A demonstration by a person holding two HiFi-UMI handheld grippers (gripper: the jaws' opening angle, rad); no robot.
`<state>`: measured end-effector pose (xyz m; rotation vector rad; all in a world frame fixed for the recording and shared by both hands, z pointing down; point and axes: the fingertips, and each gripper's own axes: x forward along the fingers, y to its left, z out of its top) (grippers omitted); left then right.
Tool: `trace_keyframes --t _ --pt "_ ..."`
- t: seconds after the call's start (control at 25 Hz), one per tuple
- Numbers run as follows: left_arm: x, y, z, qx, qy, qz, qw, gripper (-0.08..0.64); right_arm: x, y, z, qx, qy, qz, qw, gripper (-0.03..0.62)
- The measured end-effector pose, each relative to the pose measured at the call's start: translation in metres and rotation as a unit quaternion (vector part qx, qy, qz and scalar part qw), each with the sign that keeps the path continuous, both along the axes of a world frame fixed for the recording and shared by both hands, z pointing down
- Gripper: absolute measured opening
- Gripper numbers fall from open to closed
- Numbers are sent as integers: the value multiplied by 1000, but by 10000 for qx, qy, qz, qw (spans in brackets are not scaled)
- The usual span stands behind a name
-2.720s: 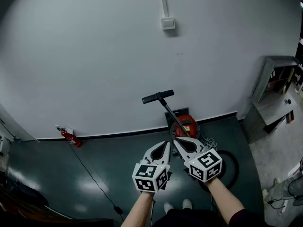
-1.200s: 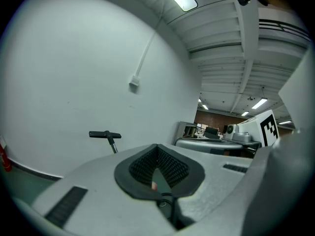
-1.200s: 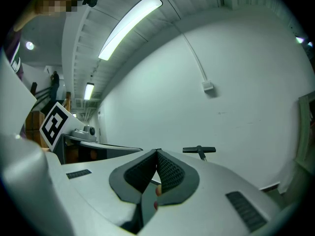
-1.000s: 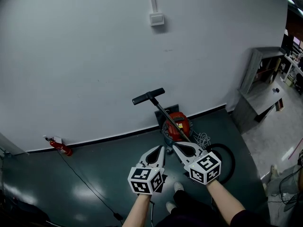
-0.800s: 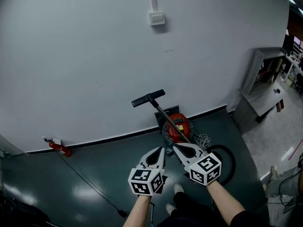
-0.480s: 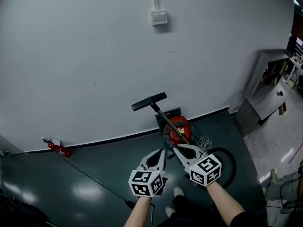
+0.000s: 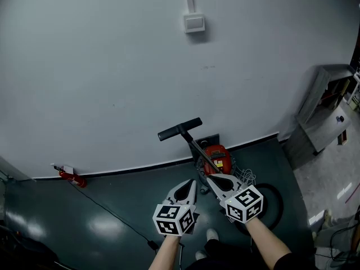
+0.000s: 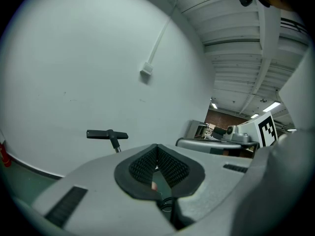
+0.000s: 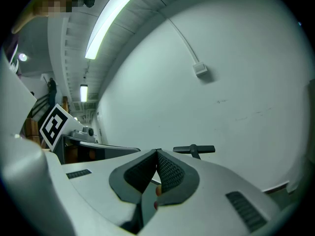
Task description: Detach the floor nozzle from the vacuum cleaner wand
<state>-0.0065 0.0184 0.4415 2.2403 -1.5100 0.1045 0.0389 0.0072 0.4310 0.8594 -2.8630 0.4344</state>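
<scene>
A red canister vacuum cleaner (image 7: 217, 157) stands on the dark floor against the white wall. Its wand (image 7: 197, 146) leans up the wall with the black floor nozzle (image 7: 179, 129) at the top end. The nozzle (image 8: 107, 134) shows ahead in the left gripper view, and the nozzle (image 9: 194, 149) also shows in the right gripper view. My left gripper (image 7: 193, 181) is shut and empty, short of the vacuum. My right gripper (image 7: 208, 178) is shut and empty too, its tip close to the wand's lower part.
A black hose (image 7: 273, 198) coils on the floor right of the vacuum, by a pale cord (image 7: 245, 176). A red fire extinguisher (image 7: 72, 178) lies at the wall's foot on the left, and a thin cable (image 7: 115, 214) crosses the floor. A grey cabinet (image 7: 326, 114) stands at right.
Both grippers have drawn nearer to the vacuum and wall, still side by side and shut. The nozzle now sits closer above their tips.
</scene>
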Motion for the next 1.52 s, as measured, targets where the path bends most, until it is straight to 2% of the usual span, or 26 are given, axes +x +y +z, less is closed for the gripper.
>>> trace_keyframes --t 0.48,0.76,1.52 --pt "0 -25 5 -67 -90 -252 9996 3 9 -34 8 -107 -81 -145 9998 17" --pt "-4 -39 11 -132 -116 -259 9995 4 6 -49 17 -182 -79 -151 9997 17" --pt "-50 -128 48 -446 11 -137 9989 5 -42 -141 44 -416 -35 -6 9991 17"
